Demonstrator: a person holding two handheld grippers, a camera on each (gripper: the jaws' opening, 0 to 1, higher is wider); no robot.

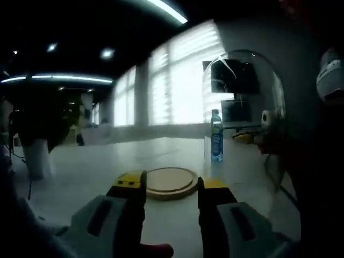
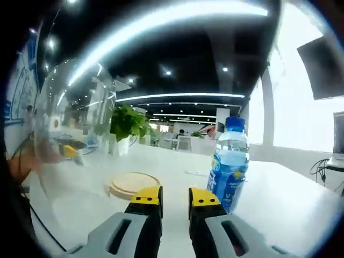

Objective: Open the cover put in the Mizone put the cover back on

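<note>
A blue-labelled Mizone bottle (image 1: 216,135) with a blue cap stands upright on the white table. In the right gripper view the bottle (image 2: 228,164) is close, just right of my right gripper (image 2: 174,196). That gripper's yellow-tipped jaws stand a little apart with nothing between them. A round wooden base (image 1: 172,181) lies bare beyond my left gripper (image 1: 172,185), which is open and empty. The clear glass dome cover (image 1: 244,91) is off the base, right of the bottle. The cover (image 2: 70,107) has a hand and a yellow-tipped thing (image 2: 70,151) at it. What holds it I cannot tell.
The white table (image 1: 97,166) stretches left toward a potted plant (image 1: 35,134). Another plant (image 2: 126,123) stands behind the wooden base (image 2: 133,184). Bright windows and monitors line the far side. A cable runs along the table's near edge.
</note>
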